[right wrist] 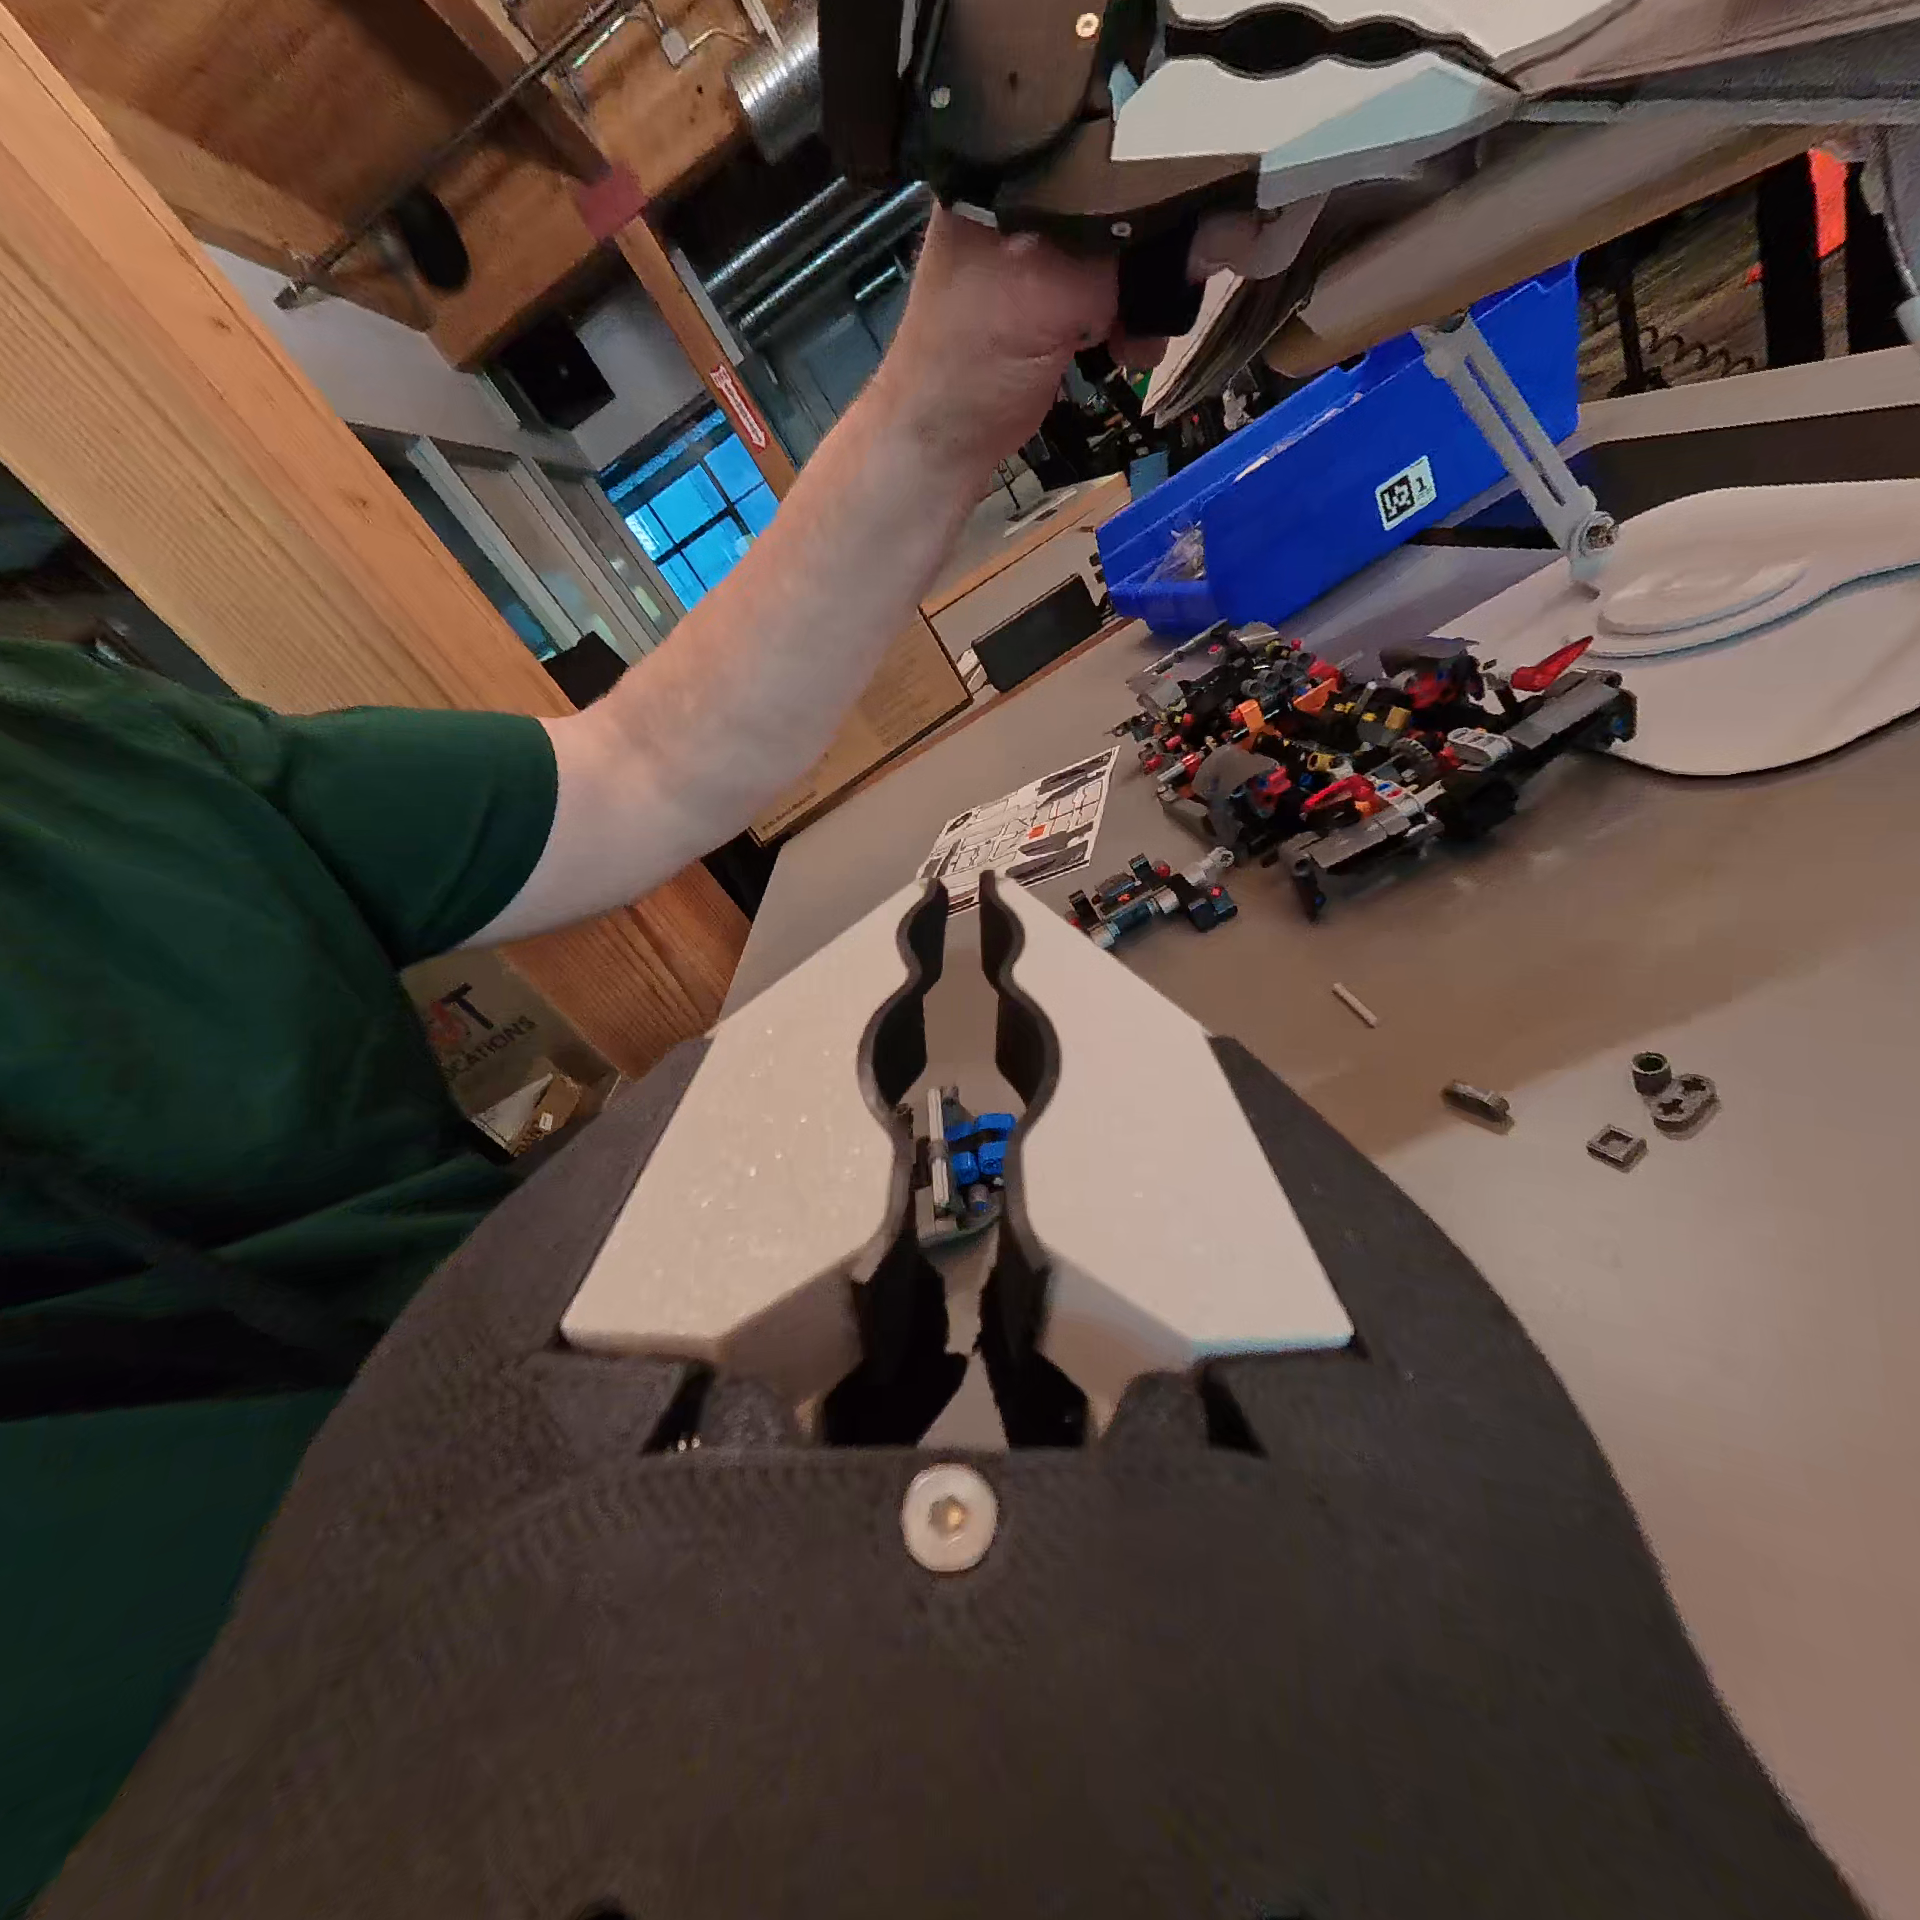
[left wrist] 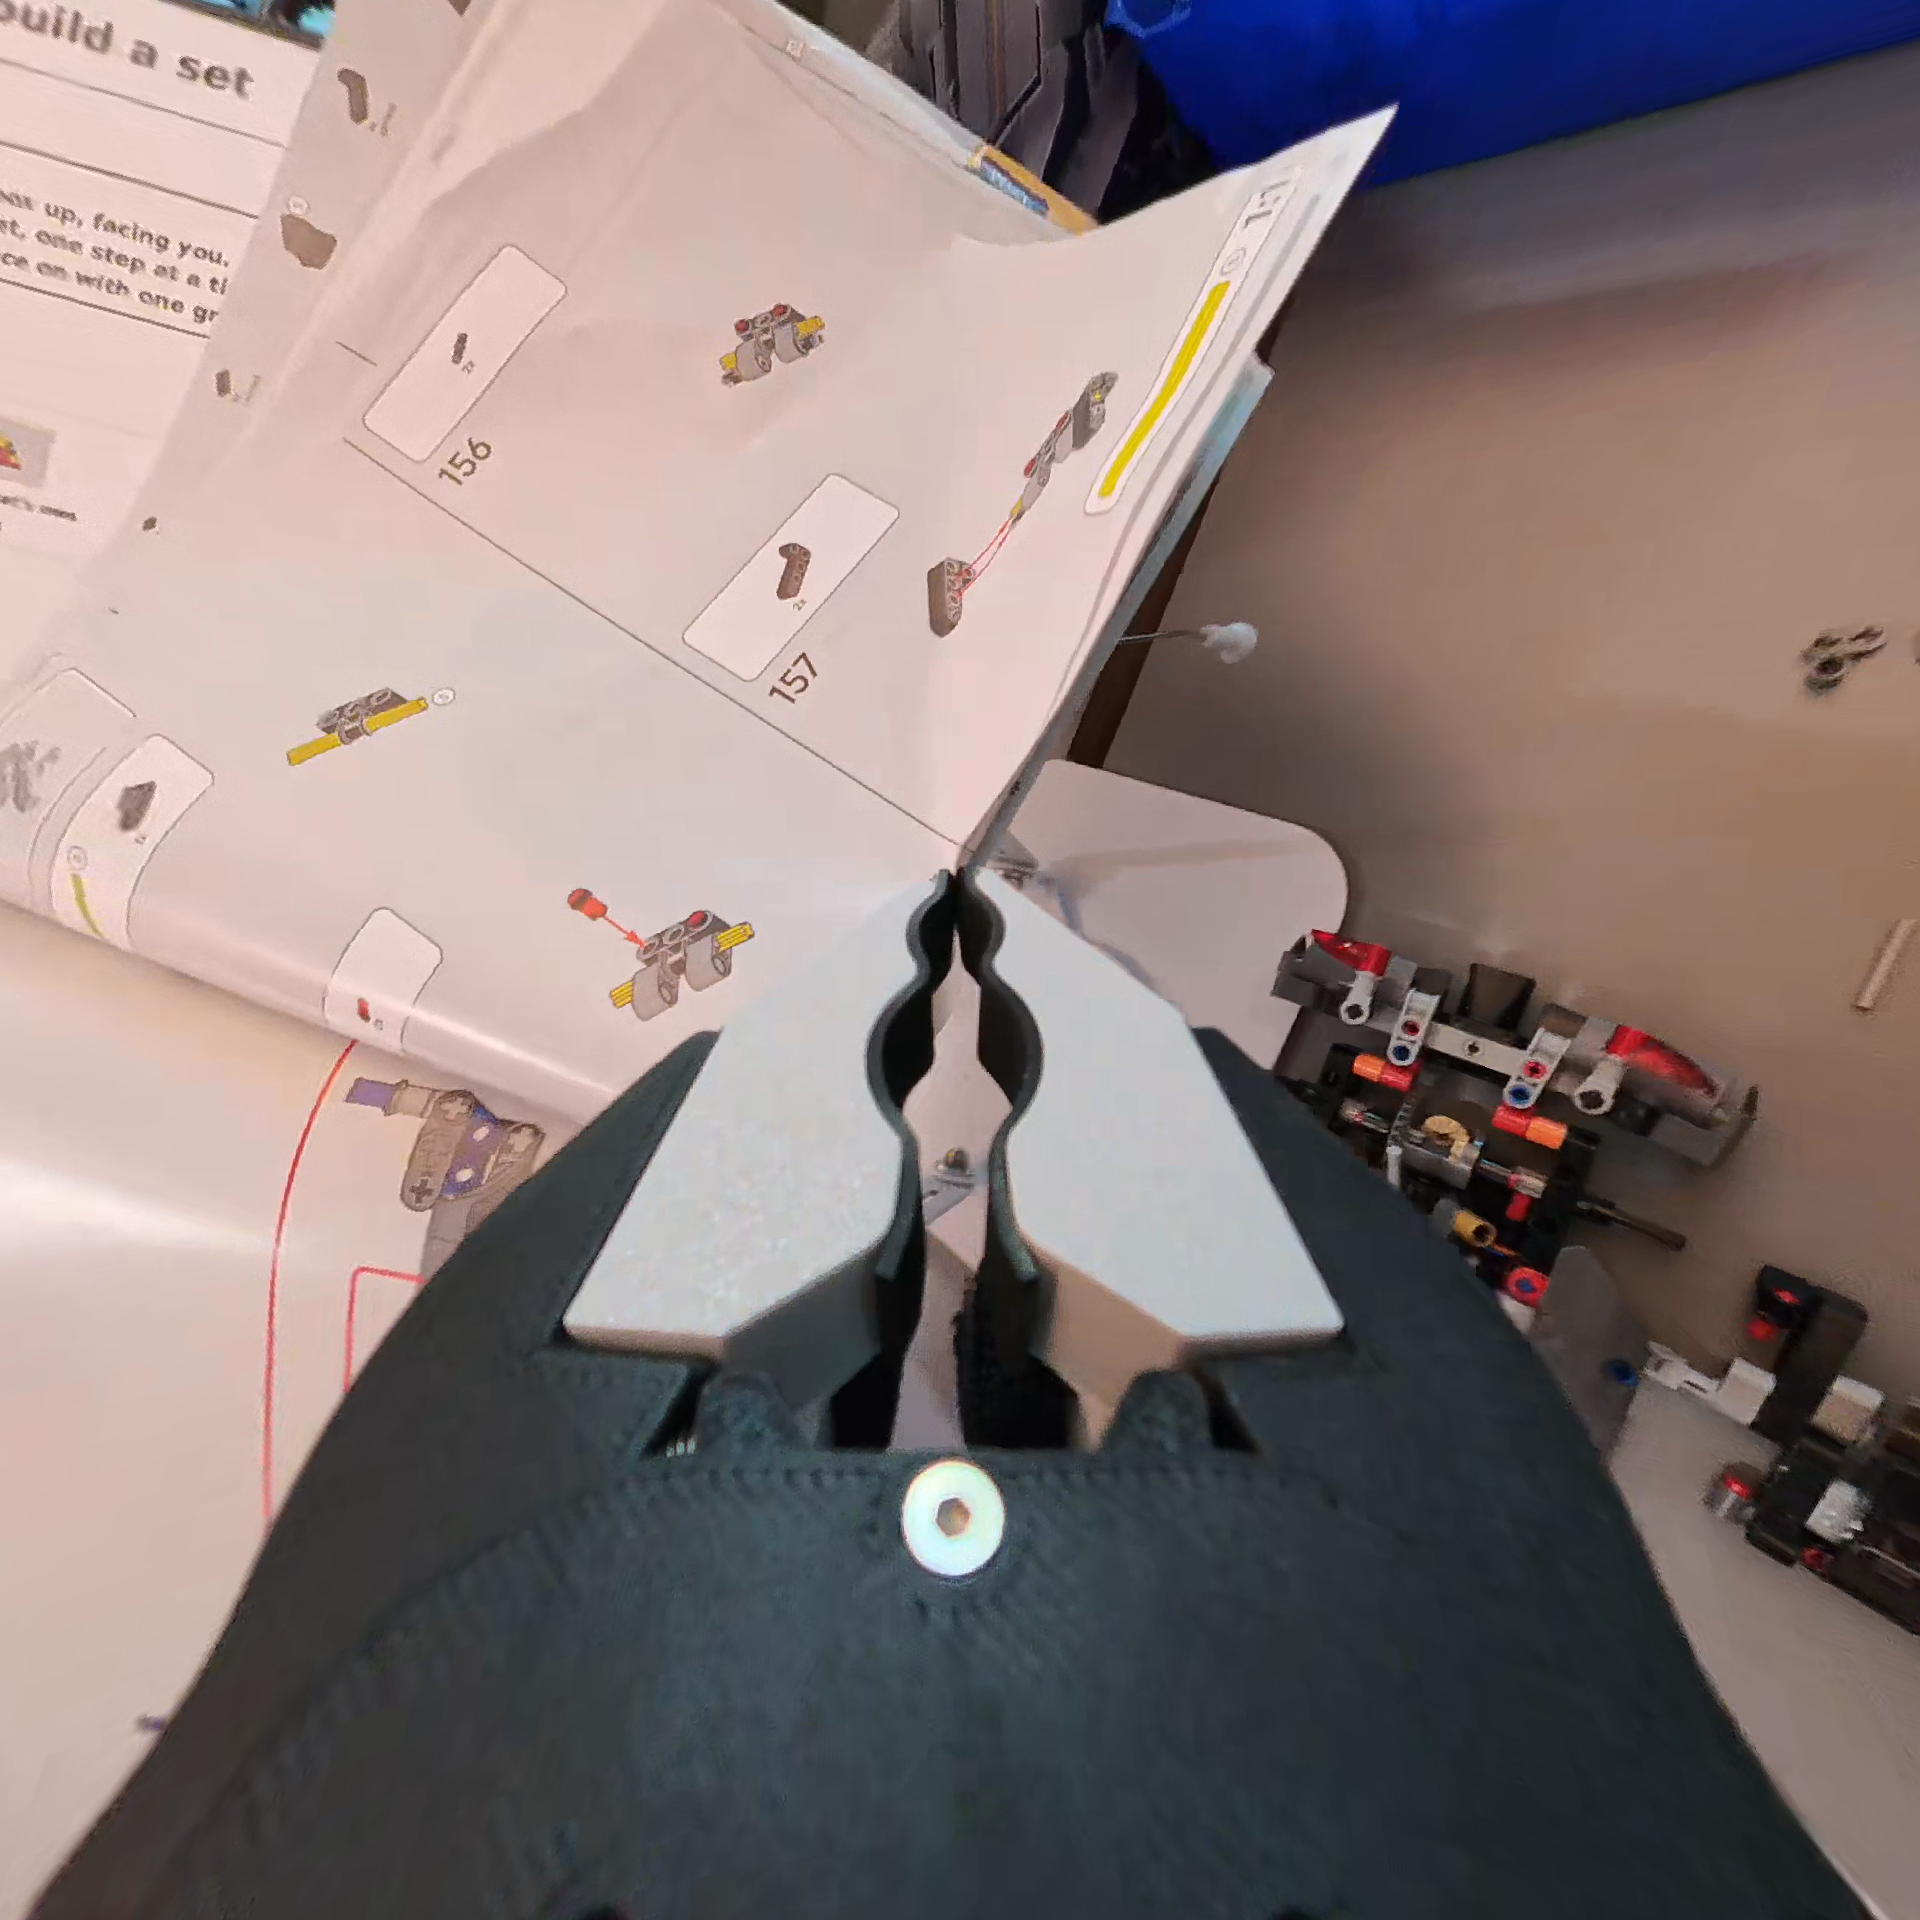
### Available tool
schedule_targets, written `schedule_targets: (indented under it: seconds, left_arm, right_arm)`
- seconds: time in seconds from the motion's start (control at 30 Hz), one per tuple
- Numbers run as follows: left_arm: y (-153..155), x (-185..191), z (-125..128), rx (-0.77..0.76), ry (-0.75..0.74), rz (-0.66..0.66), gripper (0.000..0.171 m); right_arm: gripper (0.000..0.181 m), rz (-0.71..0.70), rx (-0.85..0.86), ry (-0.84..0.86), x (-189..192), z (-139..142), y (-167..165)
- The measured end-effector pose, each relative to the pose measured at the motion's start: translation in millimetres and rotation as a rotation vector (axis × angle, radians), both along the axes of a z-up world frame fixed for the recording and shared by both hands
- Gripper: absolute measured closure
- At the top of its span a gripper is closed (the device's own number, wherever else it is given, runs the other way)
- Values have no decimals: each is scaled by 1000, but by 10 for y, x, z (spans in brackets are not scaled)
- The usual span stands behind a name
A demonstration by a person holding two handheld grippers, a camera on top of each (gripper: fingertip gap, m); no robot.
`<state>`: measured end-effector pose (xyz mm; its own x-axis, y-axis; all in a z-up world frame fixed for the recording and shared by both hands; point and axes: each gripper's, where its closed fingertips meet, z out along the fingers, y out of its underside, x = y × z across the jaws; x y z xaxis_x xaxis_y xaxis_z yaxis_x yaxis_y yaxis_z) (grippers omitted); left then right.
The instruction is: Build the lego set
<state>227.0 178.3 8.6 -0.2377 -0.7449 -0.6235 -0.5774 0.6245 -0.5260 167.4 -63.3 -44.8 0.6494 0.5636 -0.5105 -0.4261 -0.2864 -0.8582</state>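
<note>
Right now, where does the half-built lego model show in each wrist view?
Left wrist view: half-built lego model at right of centre, on the table beside the left gripper, which pinches the booklet page.
Right wrist view: upper right, past the right gripper.
Shared landmark: the blue bin.

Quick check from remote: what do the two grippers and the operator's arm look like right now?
Both grippers, left and right, match: pale grey wedge fingers with wavy black inner pads, set in a black printed body fastened by one silver hex screw. The arm is bare below a short dark green sleeve. No cables show.
</note>
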Motion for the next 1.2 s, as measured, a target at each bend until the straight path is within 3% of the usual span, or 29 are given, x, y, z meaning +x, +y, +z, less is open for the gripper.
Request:
schedule_targets:
  seconds: [0.33,0.7,0.87,1.03,1.2]
  left_arm:
    - [-39,-4,50,-266,-68,-9,171]
    - [-34,-14,41,-277,-84,-10,171]
    - [-68,-21,92,-401,-131,-23,171]
    - [-120,-52,214,-586,-240,-42,171]
    - [-38,-171,476,-778,-469,-37,171]
  right_arm:
    - [181,23,-4,0,-63,-49,23]
    - [181,38,-27,3,-85,-116,47]
    - [181,35,-21,1,-80,-107,41]
    - [181,41,-20,6,-88,-100,40]
    - [181,39,-16,14,-77,-92,37]
